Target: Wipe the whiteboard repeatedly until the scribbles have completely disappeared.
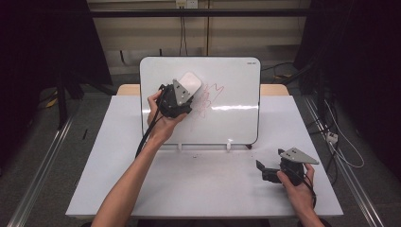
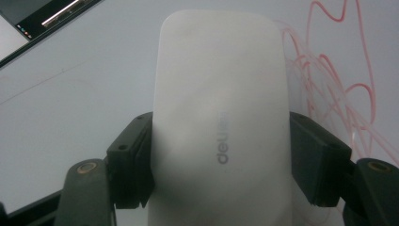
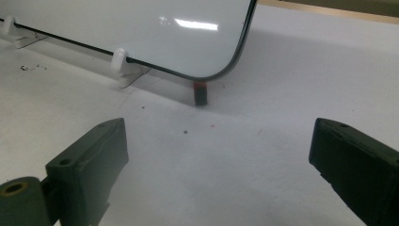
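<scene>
left claw (image 2: 221,155) clamping eraser (image 2: 221,108), against whiteboard (image 1: 236,85)

Overhead light; glare streak on whiteboard (image 1: 227,108); dark surroundings; soft, low-contrast close views; eraser (image 2: 221,117) slightly blurred.

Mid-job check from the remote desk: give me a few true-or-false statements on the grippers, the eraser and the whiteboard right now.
1. The left gripper is shut on the white rounded plastic eraser. True.
2. The red scribble on the upright white whiteboard is fully wiped off. False: red lines are on the board beside the eraser.
3. The right gripper holds a marker. False: its jaws stand open with nothing between them.
4. The right gripper is low over the white table, in front of the board. True.
5. The whiteboard lies flat. False: it stands on white clip feet.
</scene>
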The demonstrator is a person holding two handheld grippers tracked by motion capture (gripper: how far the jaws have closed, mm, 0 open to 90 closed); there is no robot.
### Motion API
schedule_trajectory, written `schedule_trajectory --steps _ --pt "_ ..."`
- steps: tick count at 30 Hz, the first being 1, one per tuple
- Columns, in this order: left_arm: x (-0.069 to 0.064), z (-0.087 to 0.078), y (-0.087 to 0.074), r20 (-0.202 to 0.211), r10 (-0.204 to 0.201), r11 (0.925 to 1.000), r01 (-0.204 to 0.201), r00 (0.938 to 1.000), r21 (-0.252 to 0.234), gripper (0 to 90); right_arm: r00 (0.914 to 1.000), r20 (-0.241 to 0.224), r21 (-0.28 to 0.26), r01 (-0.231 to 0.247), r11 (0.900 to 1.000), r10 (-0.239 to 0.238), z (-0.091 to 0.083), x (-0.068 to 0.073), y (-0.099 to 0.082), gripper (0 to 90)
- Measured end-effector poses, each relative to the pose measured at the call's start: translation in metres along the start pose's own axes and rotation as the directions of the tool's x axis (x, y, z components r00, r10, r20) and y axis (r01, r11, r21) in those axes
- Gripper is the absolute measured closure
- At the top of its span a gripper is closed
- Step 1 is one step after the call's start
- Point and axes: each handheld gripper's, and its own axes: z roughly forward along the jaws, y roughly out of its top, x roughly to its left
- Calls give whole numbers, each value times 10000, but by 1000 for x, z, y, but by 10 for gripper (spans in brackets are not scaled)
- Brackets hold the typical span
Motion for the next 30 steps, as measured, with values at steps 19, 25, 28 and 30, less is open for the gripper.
schedule_trajectory --steps 19,25,28,30 --pt "-36 -2 -10 443 718 9974 -721 9964 46 310 10000 -57 -52 -53 10000 53 0 1 1 51" --pt "-46 -4 -14 445 724 9974 -725 9964 13 310 9999 -95 -69 37 10000 -38 0 2 1 50" --pt "-46 -4 -13 439 711 9974 -715 9965 79 310 10000 -94 -73 11 10000 -12 -1 1 1 50" --pt "-48 -4 -13 297 734 9973 -734 9969 -19 309 10000 -79 -98 -13 10000 12 -1 1 1 50"
